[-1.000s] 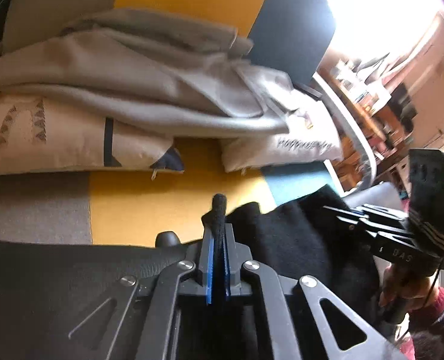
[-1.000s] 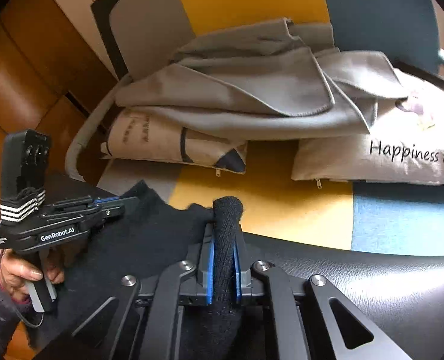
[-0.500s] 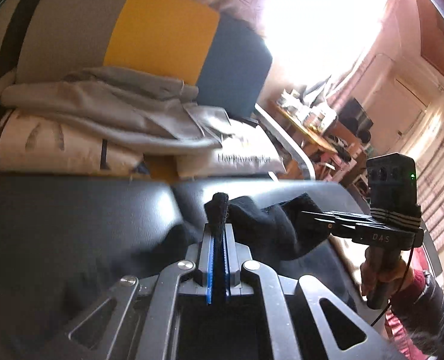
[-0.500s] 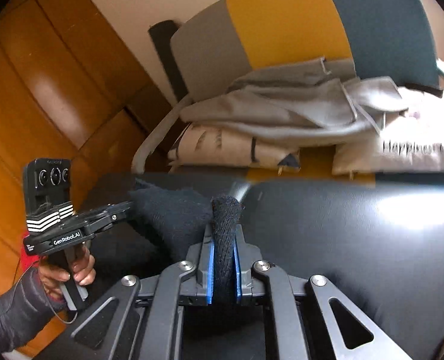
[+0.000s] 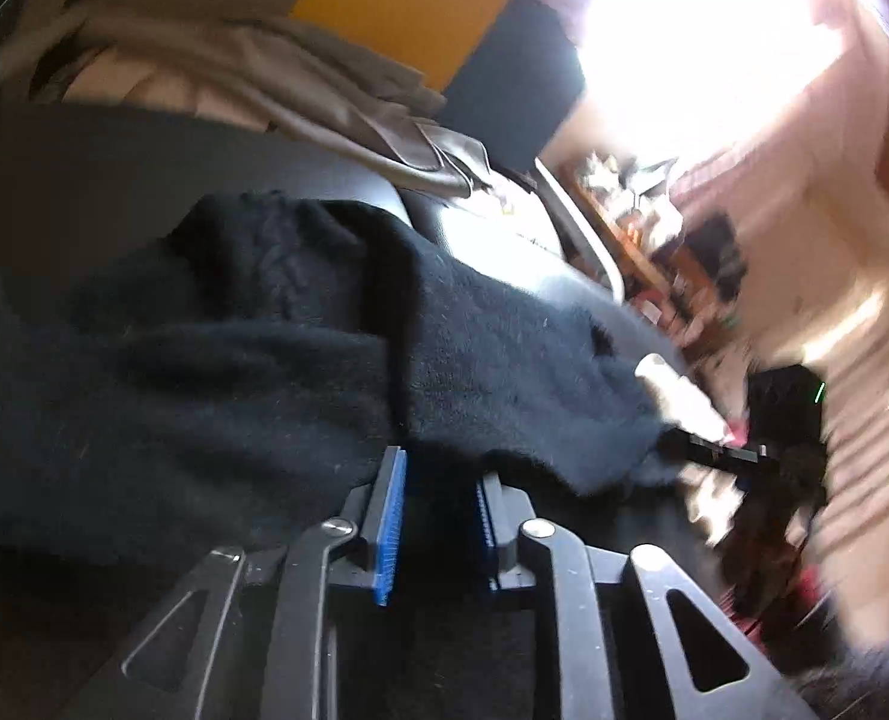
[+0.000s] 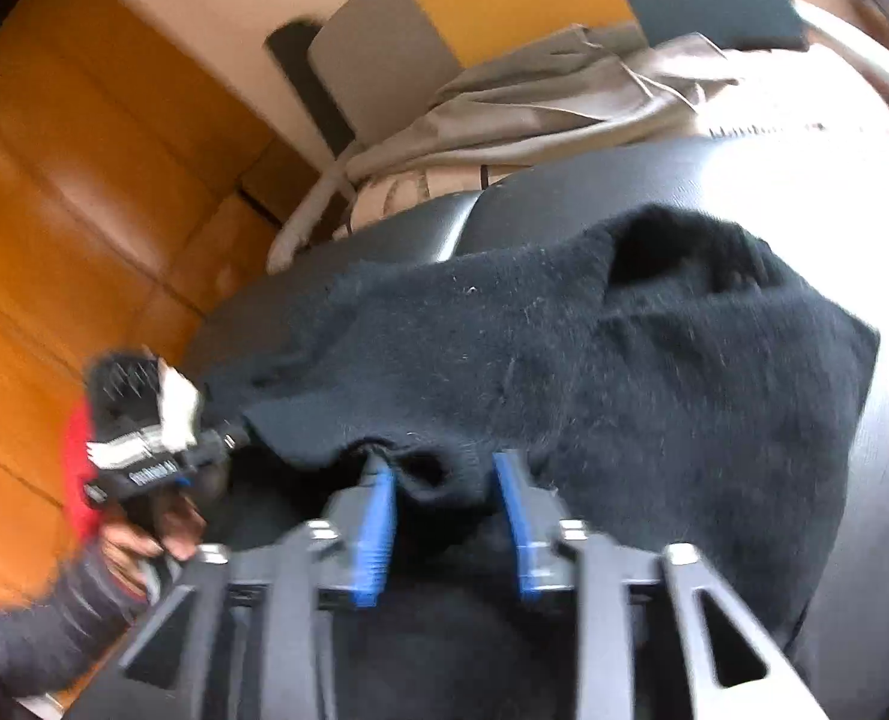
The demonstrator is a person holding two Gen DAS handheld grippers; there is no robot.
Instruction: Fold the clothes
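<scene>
My left gripper (image 5: pixel 438 480) has its jaws opening, blue pads apart and clear of the black sweater (image 5: pixel 216 372) spread across the frame's middle on the dark leather surface (image 5: pixel 84 150). My right gripper (image 6: pixel 444 486) is opening too, a sweater fold sagging loosely between its pads.

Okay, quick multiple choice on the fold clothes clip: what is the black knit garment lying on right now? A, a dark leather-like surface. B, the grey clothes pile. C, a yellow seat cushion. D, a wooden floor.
A: in the right wrist view the black knit garment is spread over the shiny dark leather-like surface, with the grey clothes pile lying well behind it.
</scene>
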